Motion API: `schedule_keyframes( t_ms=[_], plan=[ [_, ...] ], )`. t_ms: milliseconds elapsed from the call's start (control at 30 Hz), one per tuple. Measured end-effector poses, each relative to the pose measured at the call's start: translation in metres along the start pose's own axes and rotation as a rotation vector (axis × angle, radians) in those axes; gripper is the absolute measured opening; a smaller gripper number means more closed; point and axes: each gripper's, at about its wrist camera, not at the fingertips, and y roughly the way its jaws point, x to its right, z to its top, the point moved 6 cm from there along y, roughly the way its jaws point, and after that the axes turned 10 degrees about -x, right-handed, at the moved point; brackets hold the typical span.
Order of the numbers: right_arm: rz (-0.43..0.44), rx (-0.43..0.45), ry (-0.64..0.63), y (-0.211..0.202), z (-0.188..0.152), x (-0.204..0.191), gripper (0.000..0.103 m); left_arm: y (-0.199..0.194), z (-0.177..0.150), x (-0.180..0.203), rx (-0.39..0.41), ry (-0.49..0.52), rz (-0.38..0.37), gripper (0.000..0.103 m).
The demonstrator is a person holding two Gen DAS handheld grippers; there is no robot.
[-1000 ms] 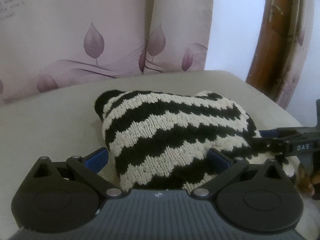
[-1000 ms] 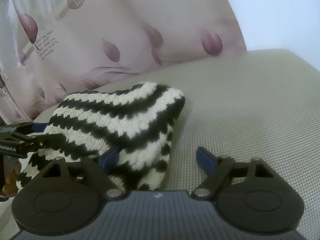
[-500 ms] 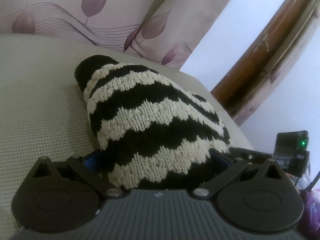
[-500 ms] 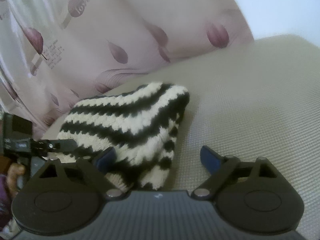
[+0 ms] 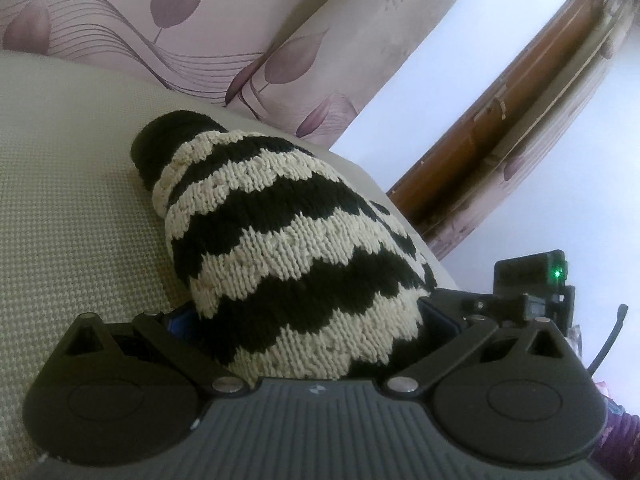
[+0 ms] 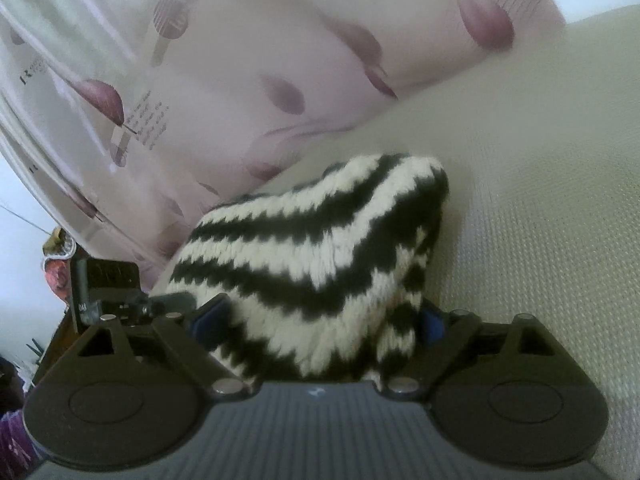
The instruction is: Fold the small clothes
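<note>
Knitwear (image 5: 288, 256), a black-and-cream striped piece, lies bunched on the beige cushion (image 5: 68, 200) in front of the curtain (image 5: 180, 20). Both grippers straddle its near edge, apparently to lift it for a fold. Left gripper (image 5: 308, 320) and right gripper (image 6: 320, 316) stand spread wide around the knit, pads not visibly pinching it.
</note>
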Motion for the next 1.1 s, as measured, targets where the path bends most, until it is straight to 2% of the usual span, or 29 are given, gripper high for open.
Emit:
schedule_keyframes(
  t_ms=[67,100,300,400,533,700,767,800,900,1100],
  plan=[
    [-0.008,0.004,-0.011,0.003,0.0,-0.003,0.089,0.001,0.0,0.001,0.002,0.004,0.004,0.102],
    [-0.006,0.0,-0.014,0.004,0.0,-0.003,0.081,0.001,0.001,0.0,0.0,0.007,0.008,0.102],
    [0.026,-0.016,0.016,0.004,-0.001,0.001,0.067,0.006,0.0,0.008,-0.01,0.051,0.063,0.101],
    [0.044,-0.04,0.019,0.007,-0.003,-0.001,0.065,0.005,0.0,0.007,-0.012,0.049,0.059,0.101],
    [0.087,-0.069,0.044,0.007,0.001,0.004,0.064,0.003,0.003,0.003,-0.008,0.023,0.018,0.102],
    [0.061,-0.057,0.042,0.009,0.0,0.0,0.069,0.005,0.004,0.001,-0.007,0.019,0.004,0.102],
    [0.038,-0.046,0.011,0.012,-0.002,-0.004,0.066,0.005,0.003,0.004,-0.005,0.029,0.038,0.096],
    [0.03,-0.04,-0.002,0.013,-0.003,-0.006,0.058,0.006,0.002,0.007,-0.003,0.042,0.07,0.084],
    [-0.007,-0.03,-0.047,0.013,-0.006,-0.016,0.051,-0.002,-0.003,0.016,0.034,0.077,0.122,0.071],
    [-0.025,0.003,-0.033,0.005,-0.01,-0.024,0.048,-0.008,-0.009,0.03,0.075,0.062,0.184,0.065]
  ],
)
